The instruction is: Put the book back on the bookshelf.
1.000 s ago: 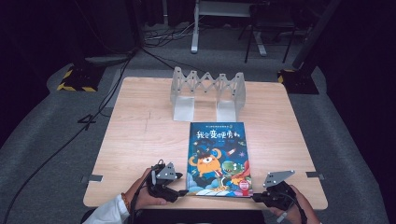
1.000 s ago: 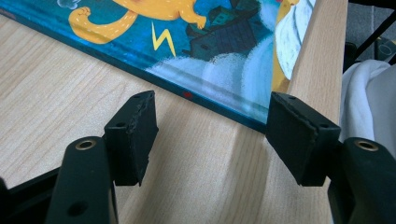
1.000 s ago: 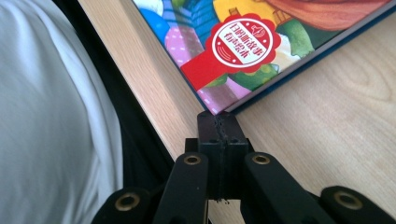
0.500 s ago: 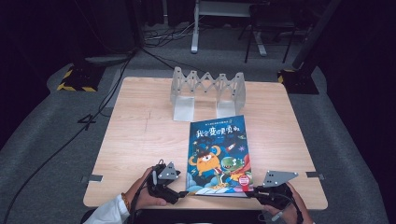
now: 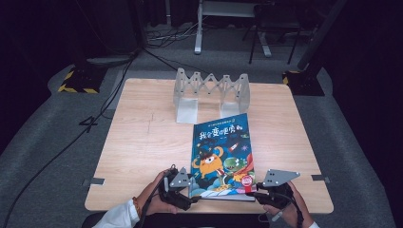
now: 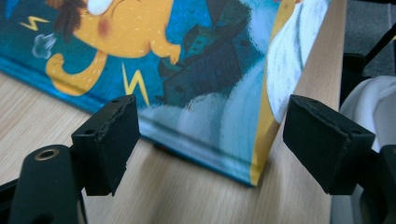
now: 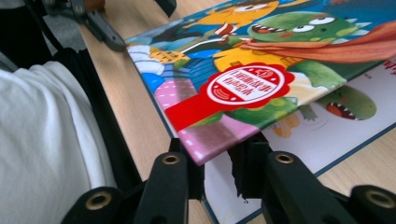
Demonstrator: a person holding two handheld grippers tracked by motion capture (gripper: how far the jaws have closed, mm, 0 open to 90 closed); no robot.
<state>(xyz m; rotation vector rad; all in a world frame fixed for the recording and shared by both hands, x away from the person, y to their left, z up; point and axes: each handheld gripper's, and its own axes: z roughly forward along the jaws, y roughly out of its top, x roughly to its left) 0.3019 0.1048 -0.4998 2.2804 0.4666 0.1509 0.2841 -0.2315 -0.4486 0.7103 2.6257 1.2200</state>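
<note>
Picture book (image 5: 221, 156) lying flat on bench (image 5: 138, 142), near its front edge, in front of the accordion stand (image 5: 211, 92).

Left tongs (image 6: 210, 140) gaping wide, straddling the book's near left corner, not gripping.

Right tongs (image 7: 215, 170) narrowed on the front cover's near right corner, lifting it off the page beneath.

Step judged: opening the cover. Next: swinging it leftward while pinning the book.

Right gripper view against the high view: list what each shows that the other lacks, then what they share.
Right gripper view alone: the book's front cover lifted at its corner, a printed page exposed beneath, the right gripper pinching that corner.
High view alone: the whole table and the clear zigzag book stand behind the book.
Both: the picture book, its red round seal, the left gripper.
</note>
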